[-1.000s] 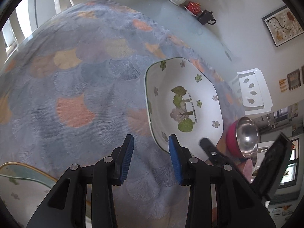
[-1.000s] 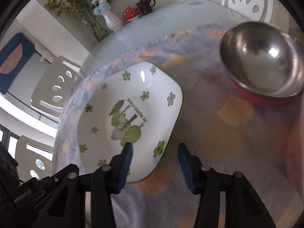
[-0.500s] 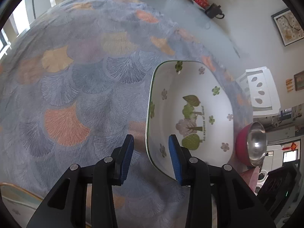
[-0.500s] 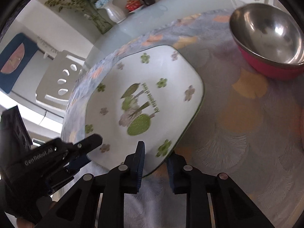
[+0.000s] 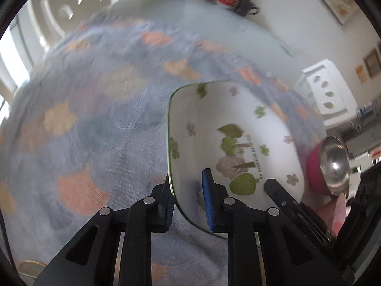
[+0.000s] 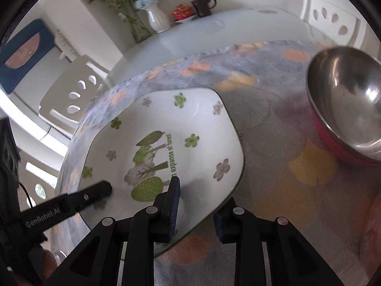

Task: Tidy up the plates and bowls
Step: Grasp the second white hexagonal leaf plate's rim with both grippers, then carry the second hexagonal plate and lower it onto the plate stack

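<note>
A white square plate with a tree picture and a green rim lies on the patterned tablecloth. My left gripper is shut on its left rim, one blue pad inside the plate and one outside. My right gripper holds the rim of the same plate at its near right corner, one pad on top and the other beneath. Its jaws are opening slightly with the rim still between the pads. Each view shows a black finger of the other gripper lying over the plate's edge.
A steel bowl with a pink outside stands right of the plate, close to its corner. Another plate's rim shows at the lower left. A white vase, a teapot and white chairs stand at the table's far end.
My left gripper slid right onto the plate's rim and shut on it. My right gripper closed on the near rim half a second ago and now stands a little wider.
</note>
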`<state>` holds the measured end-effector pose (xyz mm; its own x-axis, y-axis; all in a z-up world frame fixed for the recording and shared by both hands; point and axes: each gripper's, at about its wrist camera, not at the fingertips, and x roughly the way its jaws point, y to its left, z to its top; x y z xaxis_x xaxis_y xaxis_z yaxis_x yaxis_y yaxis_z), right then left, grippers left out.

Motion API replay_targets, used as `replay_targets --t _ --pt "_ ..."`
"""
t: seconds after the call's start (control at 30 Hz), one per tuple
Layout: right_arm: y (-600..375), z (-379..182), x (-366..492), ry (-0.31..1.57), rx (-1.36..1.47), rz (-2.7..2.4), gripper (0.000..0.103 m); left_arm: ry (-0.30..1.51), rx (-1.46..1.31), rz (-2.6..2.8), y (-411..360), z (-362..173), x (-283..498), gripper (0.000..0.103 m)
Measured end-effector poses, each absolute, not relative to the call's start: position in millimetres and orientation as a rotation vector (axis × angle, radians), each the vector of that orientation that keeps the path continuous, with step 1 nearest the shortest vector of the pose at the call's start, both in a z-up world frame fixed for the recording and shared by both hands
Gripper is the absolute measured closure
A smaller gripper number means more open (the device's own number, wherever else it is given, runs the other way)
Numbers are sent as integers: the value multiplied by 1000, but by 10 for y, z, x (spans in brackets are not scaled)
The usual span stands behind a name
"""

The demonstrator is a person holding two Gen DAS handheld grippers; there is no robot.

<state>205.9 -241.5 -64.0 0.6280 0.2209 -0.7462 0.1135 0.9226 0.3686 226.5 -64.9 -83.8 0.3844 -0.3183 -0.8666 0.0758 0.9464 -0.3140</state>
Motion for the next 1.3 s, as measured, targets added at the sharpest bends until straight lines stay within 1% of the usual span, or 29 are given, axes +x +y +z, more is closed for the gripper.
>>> replay_targets --t 0.17,0.37,0.67,1.0,1.13,1.3 --pt "-2421 -602 1980 895 423 75 78 1100 -163 -302 -672 -695 2084 85" --pt "-2287 -421 1755 856 368 87 78 1060 -218 -326 -477 -562 1867 85" --pt "-1953 117 1154 745 371 91 78 938 -202 -367 -94 1 1348 85" --pt "-1252 711 449 628 390 113 78 802 -190 -393 643 626 731 85" --pt "-976 747 199 627 378 113 78 790 -205 -397 889 658 483 85" --pt "-694 590 -125 668 361 97 78 823 -194 -394 1081 457 183 85"
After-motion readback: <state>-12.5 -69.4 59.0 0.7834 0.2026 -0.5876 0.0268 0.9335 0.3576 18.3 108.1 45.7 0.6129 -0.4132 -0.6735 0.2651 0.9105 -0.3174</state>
